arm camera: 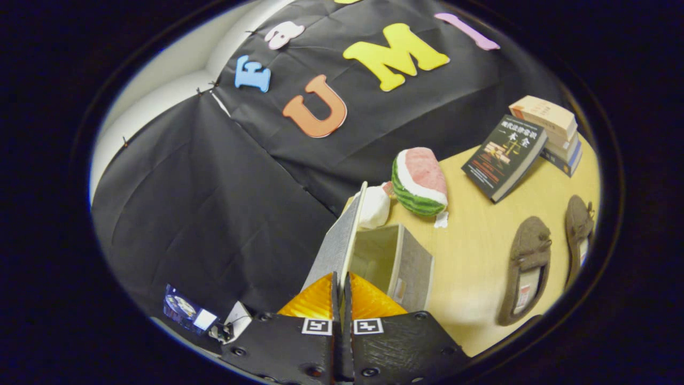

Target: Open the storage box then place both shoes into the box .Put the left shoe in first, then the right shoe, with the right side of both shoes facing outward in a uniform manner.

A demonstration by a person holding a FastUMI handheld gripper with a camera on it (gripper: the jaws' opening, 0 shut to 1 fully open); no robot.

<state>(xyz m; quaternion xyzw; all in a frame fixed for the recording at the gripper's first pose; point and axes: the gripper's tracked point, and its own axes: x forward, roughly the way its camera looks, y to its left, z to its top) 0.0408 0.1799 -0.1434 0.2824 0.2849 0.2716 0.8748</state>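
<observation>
A grey fabric storage box [411, 267] stands on the wooden table [470, 256] just ahead of my fingers, its inside showing. Its lid [339, 240] is swung up on edge, nearly vertical, and runs down into my gripper [340, 278], whose fingers are shut on the lid's lower edge. Beyond the box to the right, two brown slippers lie on the table side by side: the nearer one [529, 267] and the farther one [580, 230], both with their openings facing up.
A watermelon-slice toy [419, 182] and a white object [374, 207] sit just behind the box. A dark book [505, 158] leans against a stack of books [553, 131] at the far end of the table. The booth's black cloth wall rises to the left.
</observation>
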